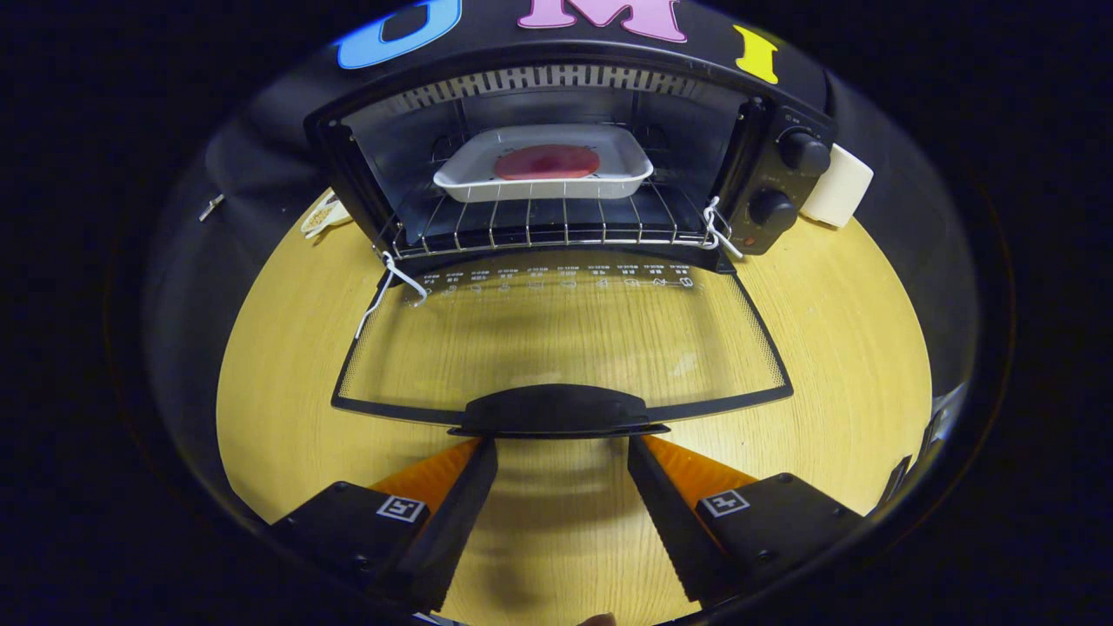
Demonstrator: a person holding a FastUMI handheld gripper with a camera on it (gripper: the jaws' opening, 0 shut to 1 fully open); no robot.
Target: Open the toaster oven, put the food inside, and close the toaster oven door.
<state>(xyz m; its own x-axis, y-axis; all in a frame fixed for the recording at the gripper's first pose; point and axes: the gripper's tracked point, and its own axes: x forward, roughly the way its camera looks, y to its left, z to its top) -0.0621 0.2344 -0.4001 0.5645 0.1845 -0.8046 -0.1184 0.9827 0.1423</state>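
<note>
Here the toaster oven [556, 165] stands at the far side of the round wooden bench [852, 330], its glass door [556, 339] dropped fully open and lying about flat over the bench. Door handle [556, 410] sits just ahead of the gripper [563, 474]; fingers apart, nothing between them, tips just short of the handle's underside, contact not clear.

Food [548, 162]: a flat, reddish, roundish slab, smooth-looking, lying in a white rectangular tray [626, 174]. Tray rests on the wire rack [539, 228], toward the back of the cavity, well clear of the door sill. Judged: loading done, only the closing left.

Risks from here, as judgement:
- Handle is broad and low; open fingers could slip past its edge during the lift, and the door would drop back onto the bench.
- White cord ties [396, 278] at both hinge corners hang loose; one could catch in the gap as the door swings up and stop it short of latching.
- A hard push at the end could shove the whole oven back toward the white cylinder [839, 184] beside the control knobs [804, 152], or jolt the tray on the rack.

A small packet [320, 216] lies on the bench left of the oven, out of the door's path.
</note>
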